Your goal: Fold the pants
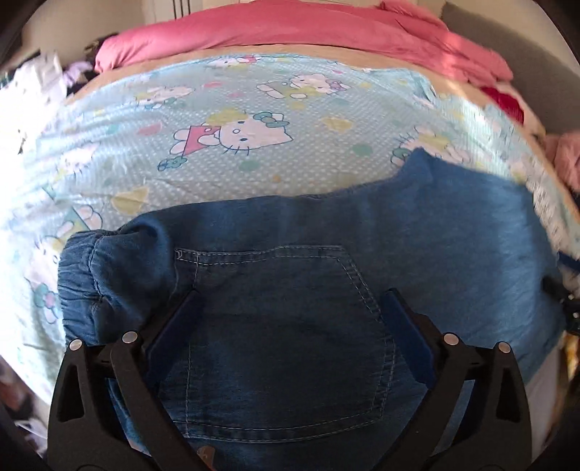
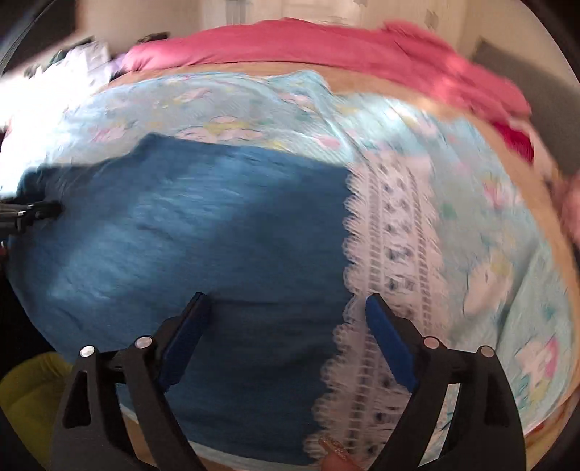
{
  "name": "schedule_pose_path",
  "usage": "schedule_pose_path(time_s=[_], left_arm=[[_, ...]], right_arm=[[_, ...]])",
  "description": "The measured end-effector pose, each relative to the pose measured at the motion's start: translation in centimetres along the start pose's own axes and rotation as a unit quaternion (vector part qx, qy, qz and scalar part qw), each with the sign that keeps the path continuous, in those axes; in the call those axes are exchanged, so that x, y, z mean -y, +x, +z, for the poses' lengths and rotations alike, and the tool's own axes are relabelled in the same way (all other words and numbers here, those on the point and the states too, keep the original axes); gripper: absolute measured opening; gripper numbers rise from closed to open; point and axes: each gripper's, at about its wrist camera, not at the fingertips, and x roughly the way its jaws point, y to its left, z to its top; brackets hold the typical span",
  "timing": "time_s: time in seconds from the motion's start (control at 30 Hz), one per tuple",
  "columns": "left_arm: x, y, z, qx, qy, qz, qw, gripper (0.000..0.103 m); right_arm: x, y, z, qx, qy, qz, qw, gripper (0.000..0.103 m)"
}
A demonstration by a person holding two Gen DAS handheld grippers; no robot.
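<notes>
Blue denim pants lie flat on a light blue cartoon-cat bedsheet. In the left wrist view a back pocket faces up and the elastic waistband bunches at the left. My left gripper is open, its jaws spread over the pocket, holding nothing. In the right wrist view the pants fill the left half, their lace-trimmed white cuff at the right. My right gripper is open above the pants near the cuff. The view is motion-blurred.
A pink duvet lies bunched along the far side of the bed. Clutter sits off the bed's far left. A red item and a pink fluffy item lie at the right edge. A yellow-green object is below the bed's near left.
</notes>
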Motion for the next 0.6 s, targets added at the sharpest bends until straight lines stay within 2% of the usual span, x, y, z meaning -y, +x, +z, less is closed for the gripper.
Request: schedule_pose_path(time_s=[0.07,0.2,0.3,0.4,0.6], left_arm=[[-0.1,0.1,0.0,0.000,0.001,0.000,1.0000,0.093],[0.1,0.1,-0.1,0.003,0.005,0.006,1.0000,0.093],[0.7,-1.2,0.0,0.022,0.006,0.005,0.9997,0.093],[1.8,-3.5,-0.2,0.046,0.018,-0.014,0.9987,0.093],[5.9,-6.8,-1.3,0.076,0.061,-0.039,0.9945,0.094]], right_arm=[[1.0,-0.2,-0.2,0.002,0.020,0.016,1.000,0.084],[0.4,-0.2,-0.4,0.003,0.006,-0.008,1.000,0.085],[0.5,-1.7,-0.3,0.018,0.023,0.008,1.000,0.085],[0.7,-4.1,-0.3,0.050,0.019,0.016,0.998,0.085],[0.0,-7.4,-0.5,0.076,0.005,0.012,0.997,0.085]])
